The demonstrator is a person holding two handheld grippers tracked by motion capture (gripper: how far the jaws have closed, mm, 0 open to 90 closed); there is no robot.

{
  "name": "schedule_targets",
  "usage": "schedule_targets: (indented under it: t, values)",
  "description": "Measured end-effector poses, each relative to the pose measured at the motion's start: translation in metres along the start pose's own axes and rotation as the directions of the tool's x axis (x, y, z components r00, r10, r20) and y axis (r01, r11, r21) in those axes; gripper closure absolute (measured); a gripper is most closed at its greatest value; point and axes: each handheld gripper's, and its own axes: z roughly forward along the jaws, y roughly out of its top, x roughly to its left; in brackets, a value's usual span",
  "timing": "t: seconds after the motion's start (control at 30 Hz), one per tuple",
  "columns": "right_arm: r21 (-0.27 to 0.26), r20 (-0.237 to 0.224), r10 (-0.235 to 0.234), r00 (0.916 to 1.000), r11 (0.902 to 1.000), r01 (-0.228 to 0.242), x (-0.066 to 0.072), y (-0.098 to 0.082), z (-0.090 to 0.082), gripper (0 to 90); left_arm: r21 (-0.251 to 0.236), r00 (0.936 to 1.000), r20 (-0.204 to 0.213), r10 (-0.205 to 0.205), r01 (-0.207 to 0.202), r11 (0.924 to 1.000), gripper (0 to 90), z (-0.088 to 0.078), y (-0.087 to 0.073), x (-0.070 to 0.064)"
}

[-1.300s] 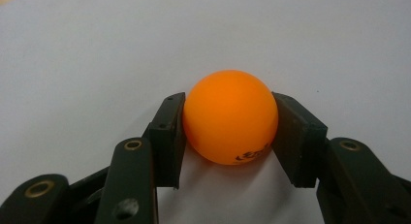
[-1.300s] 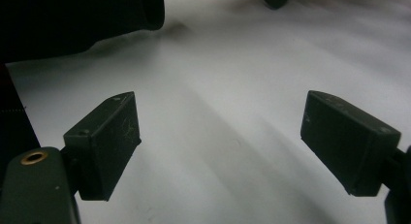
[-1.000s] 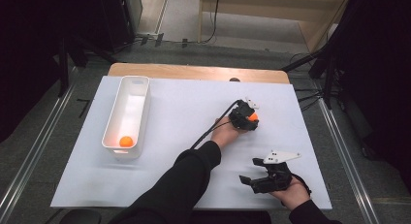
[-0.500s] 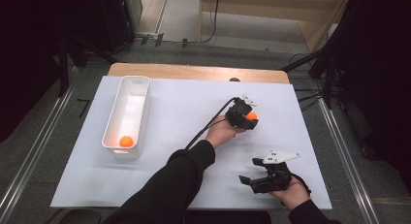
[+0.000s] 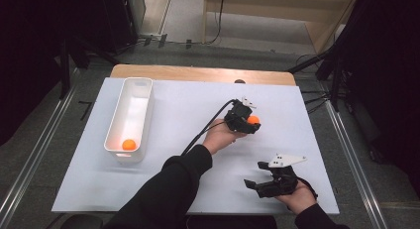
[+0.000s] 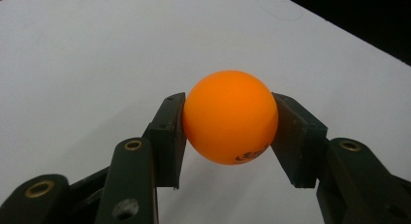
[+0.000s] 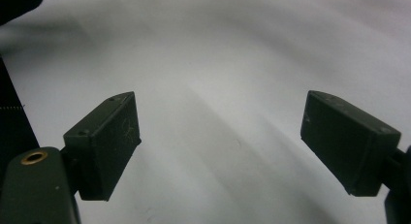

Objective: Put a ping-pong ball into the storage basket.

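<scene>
My left gripper is shut on an orange ball, held a little above the white table right of centre. In the left gripper view both pads press the sides of the orange ball, which carries a dark print low on its front, with the left gripper around it. My right gripper rests near the table's front right, pointing left, its jaws wide apart. In the right gripper view the right gripper has nothing between its pads. A second orange ball lies in the near end of the white bin.
The long white bin stands on the left part of the white table sheet, running front to back. A black cable trails from the left gripper across the middle. A wooden edge borders the table's far side.
My left gripper has lifted and drifted a little toward the far left with the ball in it. The right gripper has stayed put.
</scene>
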Motion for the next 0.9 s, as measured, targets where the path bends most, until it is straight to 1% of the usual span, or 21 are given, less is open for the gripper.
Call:
schedule_targets:
  t: [0.1,0.23,0.27,0.3,0.37,0.43,0.47,0.63,0.73,0.83,0.9]
  values:
    - [0.001,-0.001,0.002,1.0,1.0,-0.002,0.0,0.0,0.0,12.6,-0.003,0.9999,0.006,0.01,-0.01,0.9999,51.0,-0.005,-0.001,-0.001]
    - [0.003,0.001,-0.002,1.0,1.0,0.002,-0.001,0.0,0.0,12.6,-0.007,0.9993,0.006,0.037,-0.037,0.9993,51.1,-0.012,-0.002,-0.003]
    - [0.001,0.004,-0.004,1.0,1.0,0.004,-0.001,0.0,0.0,12.5,-0.012,0.9994,0.005,0.035,-0.035,0.9993,51.0,-0.014,-0.002,-0.004]
    - [0.001,0.005,-0.003,1.0,1.0,0.003,-0.001,0.0,0.0,12.6,-0.01,0.9991,0.006,0.041,-0.041,0.9991,51.0,-0.016,-0.002,-0.004]
    - [0.0,0.004,-0.005,1.0,1.0,0.005,-0.001,0.0,0.0,12.5,-0.011,0.999,0.016,0.043,-0.043,0.999,51.0,-0.02,-0.003,-0.004]
    - [-0.001,0.007,0.0,1.0,1.0,0.0,-0.001,0.0,0.0,12.5,-0.01,0.9985,0.016,0.053,-0.053,0.9986,51.0,-0.022,-0.005,-0.005]
    - [0.001,0.006,-0.003,1.0,1.0,0.003,-0.001,0.0,0.0,12.5,-0.01,0.9978,0.024,0.061,-0.061,0.9981,51.0,-0.023,-0.006,-0.005]
    - [-0.008,0.011,-0.005,0.9999,1.0,0.005,-0.001,0.0,-0.001,12.6,-0.011,0.9973,0.028,0.068,-0.068,0.9977,51.0,-0.029,-0.01,-0.006]
    - [-0.005,0.011,-0.003,0.9999,1.0,0.003,-0.001,0.0,-0.001,12.6,-0.008,0.9975,0.027,0.065,-0.065,0.9979,51.0,-0.033,-0.013,-0.005]
    - [-0.005,0.01,-0.002,0.9999,1.0,0.002,-0.001,0.0,-0.001,12.5,-0.014,0.9982,0.03,0.052,-0.052,0.9986,51.0,-0.037,-0.016,-0.005]
    - [-0.006,0.01,-0.002,0.9999,1.0,0.002,-0.001,0.0,-0.001,12.5,-0.011,0.9981,0.029,0.054,-0.054,0.9985,51.0,-0.04,-0.017,-0.005]
